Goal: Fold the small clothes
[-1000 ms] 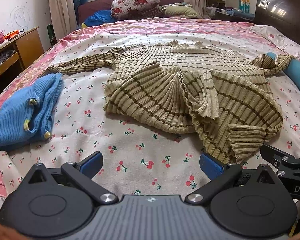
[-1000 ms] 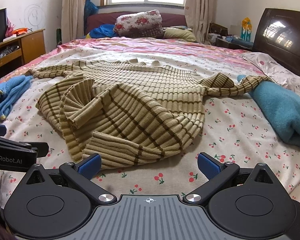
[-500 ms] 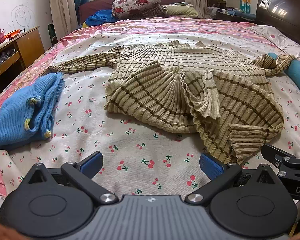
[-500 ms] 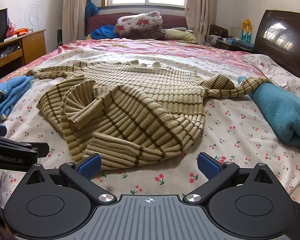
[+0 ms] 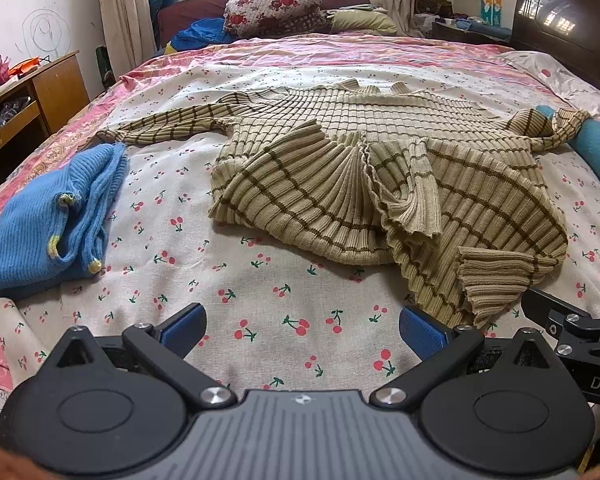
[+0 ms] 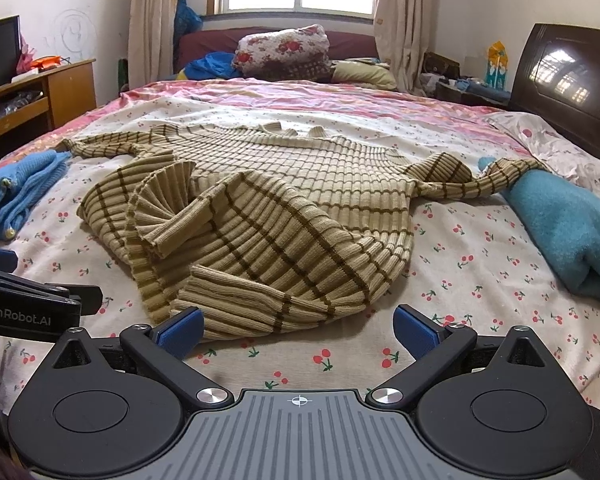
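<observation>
The sweater (image 5: 380, 184) lies rumpled in the middle of the bed (image 5: 260, 300), its hem bunched and turned up toward the near edge, one sleeve stretched toward the left edge, the other draped onto a teal towel (image 6: 568, 232) by the right edge. A folded blue knit (image 5: 48, 224) sits near the left edge, just beside the left sleeve's cuff. The left hand-held gripper (image 5: 302, 326) hovers over bare sheet at the near edge, fingers spread, holding nothing. The right hand-held gripper (image 6: 298, 328) is spread too, its left finger (image 6: 180, 330) at the sweater's near hem; contact cannot be told
</observation>
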The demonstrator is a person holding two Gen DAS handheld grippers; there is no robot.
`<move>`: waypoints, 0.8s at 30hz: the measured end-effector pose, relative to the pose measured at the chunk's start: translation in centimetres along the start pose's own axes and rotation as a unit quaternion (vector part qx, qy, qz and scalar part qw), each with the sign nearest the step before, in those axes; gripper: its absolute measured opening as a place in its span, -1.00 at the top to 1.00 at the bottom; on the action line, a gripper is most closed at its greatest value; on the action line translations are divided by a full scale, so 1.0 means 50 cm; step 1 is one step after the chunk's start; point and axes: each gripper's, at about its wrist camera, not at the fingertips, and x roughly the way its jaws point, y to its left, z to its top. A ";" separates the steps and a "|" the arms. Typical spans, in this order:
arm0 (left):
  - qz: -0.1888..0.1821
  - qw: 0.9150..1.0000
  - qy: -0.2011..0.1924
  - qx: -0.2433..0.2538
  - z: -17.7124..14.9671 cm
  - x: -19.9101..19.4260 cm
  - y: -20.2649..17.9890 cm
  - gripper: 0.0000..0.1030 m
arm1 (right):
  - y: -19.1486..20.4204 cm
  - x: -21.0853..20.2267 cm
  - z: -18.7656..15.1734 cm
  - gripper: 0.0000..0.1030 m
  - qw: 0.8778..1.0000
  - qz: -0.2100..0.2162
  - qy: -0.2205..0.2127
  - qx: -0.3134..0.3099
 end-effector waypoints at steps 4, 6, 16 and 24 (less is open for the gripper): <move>0.000 1.000 0.000 0.000 0.000 0.000 0.000 -1.00 | 0.000 -0.001 0.000 -0.92 1.000 0.000 -0.001 0.000; 0.001 1.000 0.000 0.001 -0.001 0.000 0.000 -1.00 | 0.000 -0.001 0.000 -0.91 1.000 0.000 -0.001 0.000; 0.000 1.000 0.000 -0.001 -0.006 0.003 0.000 -1.00 | 0.002 -0.002 0.000 -0.80 1.000 0.002 -0.003 -0.002; 0.000 1.000 0.002 -0.005 -0.003 0.002 0.003 -1.00 | 0.008 0.002 0.001 -0.59 1.000 0.013 -0.003 -0.010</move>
